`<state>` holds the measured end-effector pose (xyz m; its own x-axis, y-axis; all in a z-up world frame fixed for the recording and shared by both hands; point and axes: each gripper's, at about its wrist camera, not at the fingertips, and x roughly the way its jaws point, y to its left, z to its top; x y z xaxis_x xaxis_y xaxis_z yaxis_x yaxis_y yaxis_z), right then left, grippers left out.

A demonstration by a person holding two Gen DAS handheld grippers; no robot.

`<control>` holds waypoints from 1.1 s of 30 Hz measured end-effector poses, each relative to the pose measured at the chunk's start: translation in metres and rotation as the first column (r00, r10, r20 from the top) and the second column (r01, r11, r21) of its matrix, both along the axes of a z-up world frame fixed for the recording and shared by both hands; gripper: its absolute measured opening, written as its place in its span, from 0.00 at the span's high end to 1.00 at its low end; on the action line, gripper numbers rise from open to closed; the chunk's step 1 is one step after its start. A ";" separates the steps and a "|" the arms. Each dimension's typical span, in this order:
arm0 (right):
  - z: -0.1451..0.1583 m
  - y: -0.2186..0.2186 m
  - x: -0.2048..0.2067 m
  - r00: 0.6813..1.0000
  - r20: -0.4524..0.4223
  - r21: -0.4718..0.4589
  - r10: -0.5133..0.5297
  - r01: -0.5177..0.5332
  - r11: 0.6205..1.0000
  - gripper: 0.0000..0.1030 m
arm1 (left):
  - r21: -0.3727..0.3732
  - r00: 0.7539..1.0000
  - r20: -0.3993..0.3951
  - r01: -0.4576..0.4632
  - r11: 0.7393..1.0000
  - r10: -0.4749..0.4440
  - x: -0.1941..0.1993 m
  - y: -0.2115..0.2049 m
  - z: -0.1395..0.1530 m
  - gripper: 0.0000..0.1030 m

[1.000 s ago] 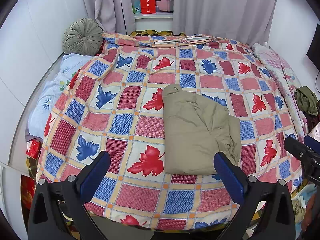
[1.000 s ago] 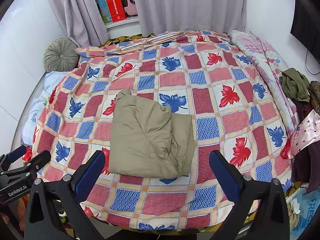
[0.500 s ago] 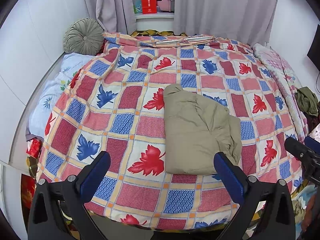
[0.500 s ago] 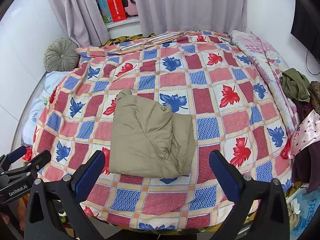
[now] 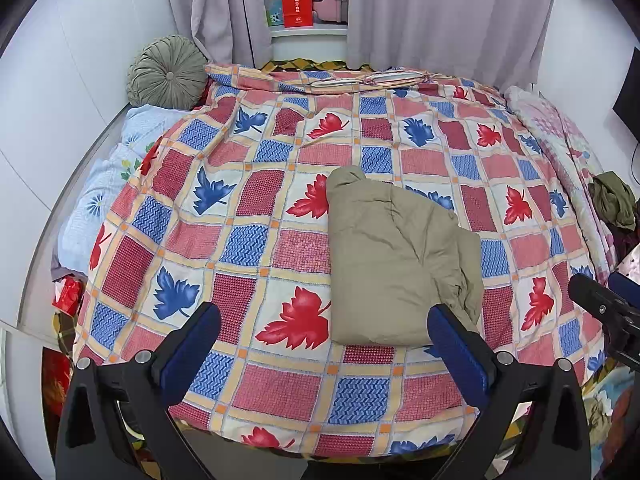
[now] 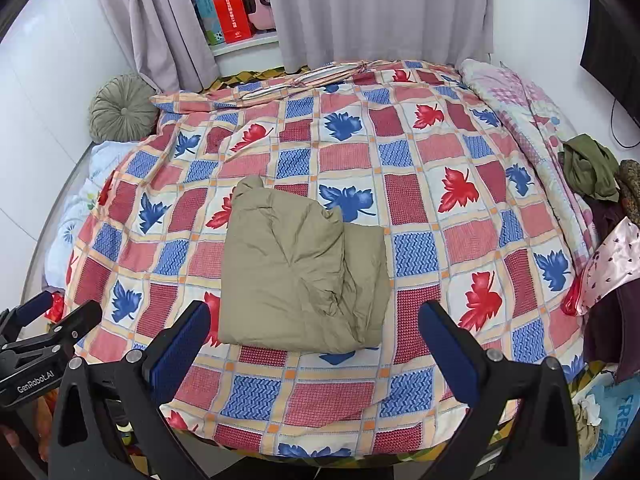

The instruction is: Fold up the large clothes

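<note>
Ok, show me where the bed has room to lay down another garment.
Bare quilt lies left of the folded khaki garment, toward the blue pillow. More lies beyond it, up to the striped cloth. The right edge is crowded with a green garment and other clothes.

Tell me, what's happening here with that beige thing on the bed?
A person holds two hand-held grippers above a bed to fold large clothes. The beige garment lies folded into a compact bundle on the leaf-patterned quilt. The left gripper and the right gripper both hover at the near edge of the bed with jaws wide open, holding nothing and not touching the garment. More clothes sit in a heap at the right side.
</note>
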<state>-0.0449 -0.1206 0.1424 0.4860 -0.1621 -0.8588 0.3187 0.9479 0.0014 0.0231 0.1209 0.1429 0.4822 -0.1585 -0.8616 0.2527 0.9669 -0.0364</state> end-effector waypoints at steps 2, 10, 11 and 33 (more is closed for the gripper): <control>-0.001 -0.001 0.000 1.000 -0.001 0.001 0.002 -0.002 1.000 0.00 | -0.001 1.000 0.000 0.001 1.000 -0.001 0.000 0.000 0.000 0.00; 0.000 -0.002 0.002 1.000 -0.002 0.000 0.004 -0.004 1.000 0.00 | 0.000 1.000 -0.002 0.004 1.000 -0.004 0.001 0.000 0.001 0.00; -0.001 -0.002 0.002 1.000 -0.003 0.000 0.004 -0.004 1.000 0.00 | 0.001 1.000 -0.002 0.002 1.000 -0.002 0.001 0.000 0.001 0.00; 0.000 0.000 0.002 1.000 -0.005 0.000 0.004 -0.004 1.000 0.00 | 0.011 1.000 -0.001 0.000 1.000 0.000 0.001 -0.001 -0.002 0.00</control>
